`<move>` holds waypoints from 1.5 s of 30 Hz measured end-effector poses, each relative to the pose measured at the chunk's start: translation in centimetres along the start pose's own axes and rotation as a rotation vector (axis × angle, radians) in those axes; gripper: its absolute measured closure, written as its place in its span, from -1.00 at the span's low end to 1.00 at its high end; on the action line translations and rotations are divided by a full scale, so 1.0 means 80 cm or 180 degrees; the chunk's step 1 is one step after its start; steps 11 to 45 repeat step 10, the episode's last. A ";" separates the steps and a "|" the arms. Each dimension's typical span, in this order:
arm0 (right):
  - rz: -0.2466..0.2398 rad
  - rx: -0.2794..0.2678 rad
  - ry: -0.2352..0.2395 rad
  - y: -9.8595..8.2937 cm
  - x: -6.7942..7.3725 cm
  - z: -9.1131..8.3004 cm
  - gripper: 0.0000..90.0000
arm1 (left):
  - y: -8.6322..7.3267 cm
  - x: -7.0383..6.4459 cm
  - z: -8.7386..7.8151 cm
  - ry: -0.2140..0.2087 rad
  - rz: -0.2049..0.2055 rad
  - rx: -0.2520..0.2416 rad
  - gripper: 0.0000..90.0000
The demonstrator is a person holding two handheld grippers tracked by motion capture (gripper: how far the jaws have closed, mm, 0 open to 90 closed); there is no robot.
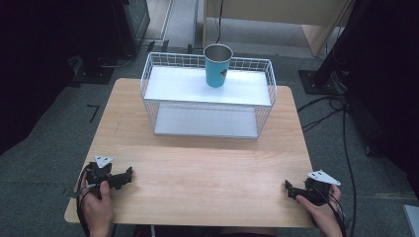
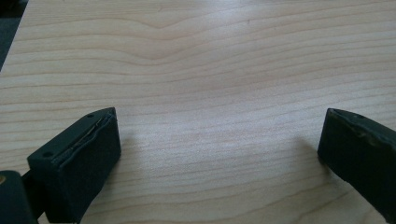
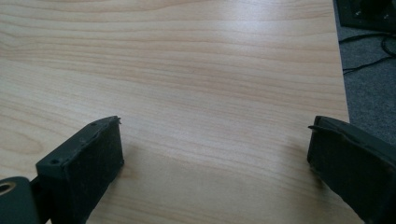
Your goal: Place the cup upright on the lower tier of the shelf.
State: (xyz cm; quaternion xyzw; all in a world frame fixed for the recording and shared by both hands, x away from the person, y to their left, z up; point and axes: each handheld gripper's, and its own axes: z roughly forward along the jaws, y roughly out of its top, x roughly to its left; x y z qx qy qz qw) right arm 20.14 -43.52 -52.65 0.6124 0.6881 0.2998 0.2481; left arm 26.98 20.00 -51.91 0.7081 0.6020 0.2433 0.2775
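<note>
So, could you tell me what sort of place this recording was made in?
Probably a lab or test workspace, not a home: a small wooden table stands on grey carpet, with loose cables on the floor and dark equipment stands around it.

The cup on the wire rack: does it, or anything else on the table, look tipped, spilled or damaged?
Nothing stands out. The teal cup stands upright on the top shelf of the white wire rack, with no spill around it. The left gripper and right gripper rest open near the table's front edge.
</note>
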 end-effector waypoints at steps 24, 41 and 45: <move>-0.0052 0.0004 0.0051 0.001 -0.001 0.001 -0.93 | 0.000 0.000 0.000 0.0000 0.0000 0.0001 -1.00; -0.0052 0.0004 0.0051 0.001 -0.001 0.001 -0.93 | 0.000 0.000 0.000 0.0000 0.0000 0.0001 -1.00; -0.0052 0.0004 0.0051 0.001 -0.001 0.001 -0.93 | 0.000 0.000 0.000 0.0000 0.0000 0.0001 -1.00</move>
